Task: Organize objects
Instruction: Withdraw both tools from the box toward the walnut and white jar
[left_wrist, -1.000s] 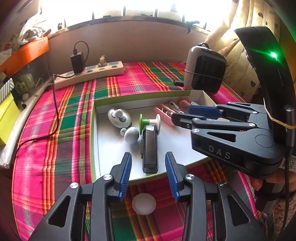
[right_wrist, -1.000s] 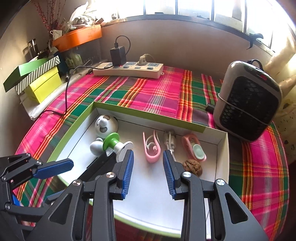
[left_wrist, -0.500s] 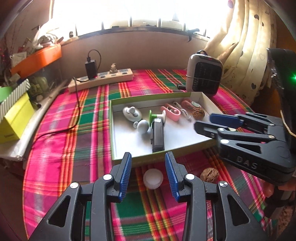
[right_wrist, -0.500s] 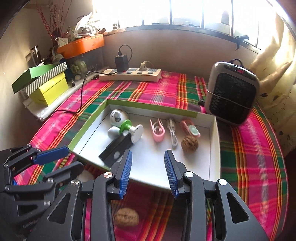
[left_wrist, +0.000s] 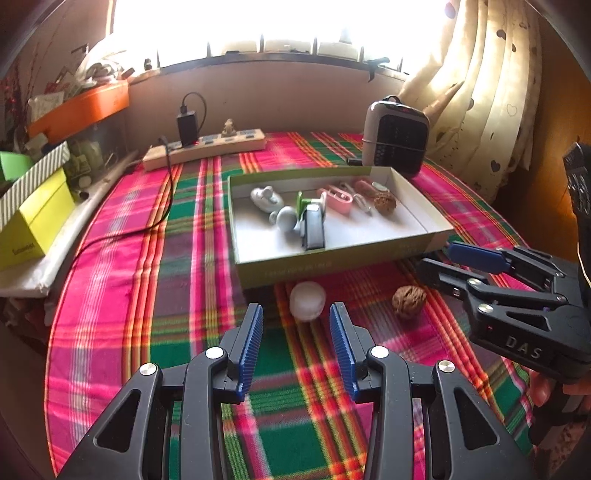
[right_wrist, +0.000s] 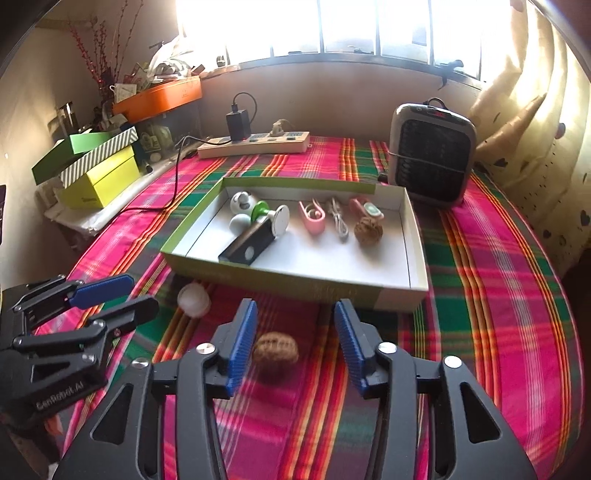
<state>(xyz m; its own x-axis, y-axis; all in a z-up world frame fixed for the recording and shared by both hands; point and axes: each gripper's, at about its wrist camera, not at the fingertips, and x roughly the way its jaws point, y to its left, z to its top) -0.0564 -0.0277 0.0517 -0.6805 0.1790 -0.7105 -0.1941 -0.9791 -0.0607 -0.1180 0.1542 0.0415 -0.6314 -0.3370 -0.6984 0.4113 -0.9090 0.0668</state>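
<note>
Two loose pieces lie on the cloth in front of the tray, one lined up ahead of each gripper.

The round white puck-shaped object (left_wrist: 307, 300) sits on the pink-and-green plaid tablecloth (left_wrist: 147, 288) just ahead of the left gripper (left_wrist: 296, 343), whose blue-padded jaws stand partly apart and empty. The brown wrinkled walnut (right_wrist: 276, 352) lies between the fingers of the right gripper (right_wrist: 294, 341), whose jaws are opening around it; the pads do not press on it, though the left pad looks very close. Both sit near the front wall of the shallow green-sided cardboard tray (right_wrist: 295, 282), probably so each hand can lift its piece in beside the second walnut (right_wrist: 368, 229), pink clip (right_wrist: 313, 218) and black rectangular device (right_wrist: 248, 246) already there.
</note>
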